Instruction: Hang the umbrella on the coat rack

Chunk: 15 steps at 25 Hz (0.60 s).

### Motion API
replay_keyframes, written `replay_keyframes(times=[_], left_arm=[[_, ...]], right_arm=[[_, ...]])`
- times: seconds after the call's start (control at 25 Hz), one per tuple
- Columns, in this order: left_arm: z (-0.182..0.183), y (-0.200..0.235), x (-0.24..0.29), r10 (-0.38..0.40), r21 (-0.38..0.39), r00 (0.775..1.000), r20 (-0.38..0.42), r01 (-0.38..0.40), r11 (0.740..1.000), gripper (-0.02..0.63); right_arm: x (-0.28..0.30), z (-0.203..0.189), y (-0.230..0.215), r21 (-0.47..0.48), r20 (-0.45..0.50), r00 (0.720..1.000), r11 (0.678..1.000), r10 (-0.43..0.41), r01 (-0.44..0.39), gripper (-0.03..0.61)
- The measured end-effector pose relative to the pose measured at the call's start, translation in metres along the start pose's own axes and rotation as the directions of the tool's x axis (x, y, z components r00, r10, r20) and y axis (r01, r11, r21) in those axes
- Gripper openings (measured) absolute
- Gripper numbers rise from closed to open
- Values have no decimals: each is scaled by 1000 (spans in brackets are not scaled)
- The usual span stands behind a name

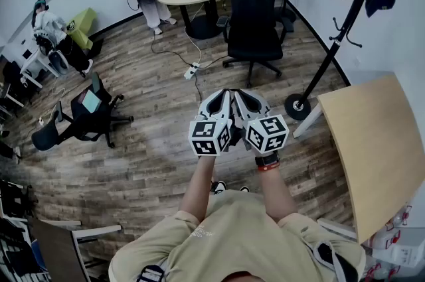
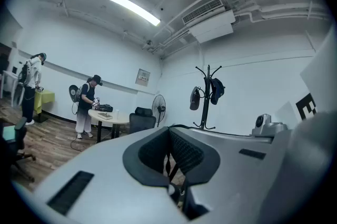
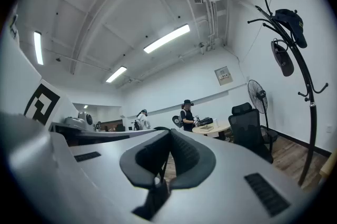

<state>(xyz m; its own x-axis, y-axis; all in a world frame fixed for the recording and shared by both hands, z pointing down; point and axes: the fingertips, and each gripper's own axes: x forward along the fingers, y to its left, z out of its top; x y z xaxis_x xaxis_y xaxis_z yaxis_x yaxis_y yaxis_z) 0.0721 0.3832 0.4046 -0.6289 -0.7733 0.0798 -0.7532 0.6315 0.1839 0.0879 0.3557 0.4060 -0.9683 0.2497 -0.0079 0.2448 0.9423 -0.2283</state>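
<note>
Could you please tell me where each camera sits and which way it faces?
Head view: on the person's head, looking steeply down at the floor; both forearms, left gripper and right gripper show.
Left gripper view: on that gripper, along its shut jaws, towards the coat rack.
Right gripper view: on its gripper, along shut jaws, towards the black chair.
All three share the coat rack and chair.
</note>
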Motion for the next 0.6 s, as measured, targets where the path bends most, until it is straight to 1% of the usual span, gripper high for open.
replay_keyframes(times=[0.16,0.32,0.52,0.6], left_arm=[[0,-8,9,4,1,1000,5,-4,1000,23],[-10,-19,15,6,1,1000,-7,-6,1000,23],[-24,-32,37,-27,-20,999,-44,26,999,23],[-25,-40,48,-48,-32,998,-48,47,998,23]], right_arm=[[-4,3,-11,0,2,1000,1000,17,-17,14],[-13,1,-21,11,4,1000,1000,20,-20,14],[-20,-9,-48,36,-8,1000,999,-15,15,14],[-21,-6,-62,50,-4,1000,998,-31,31,14]])
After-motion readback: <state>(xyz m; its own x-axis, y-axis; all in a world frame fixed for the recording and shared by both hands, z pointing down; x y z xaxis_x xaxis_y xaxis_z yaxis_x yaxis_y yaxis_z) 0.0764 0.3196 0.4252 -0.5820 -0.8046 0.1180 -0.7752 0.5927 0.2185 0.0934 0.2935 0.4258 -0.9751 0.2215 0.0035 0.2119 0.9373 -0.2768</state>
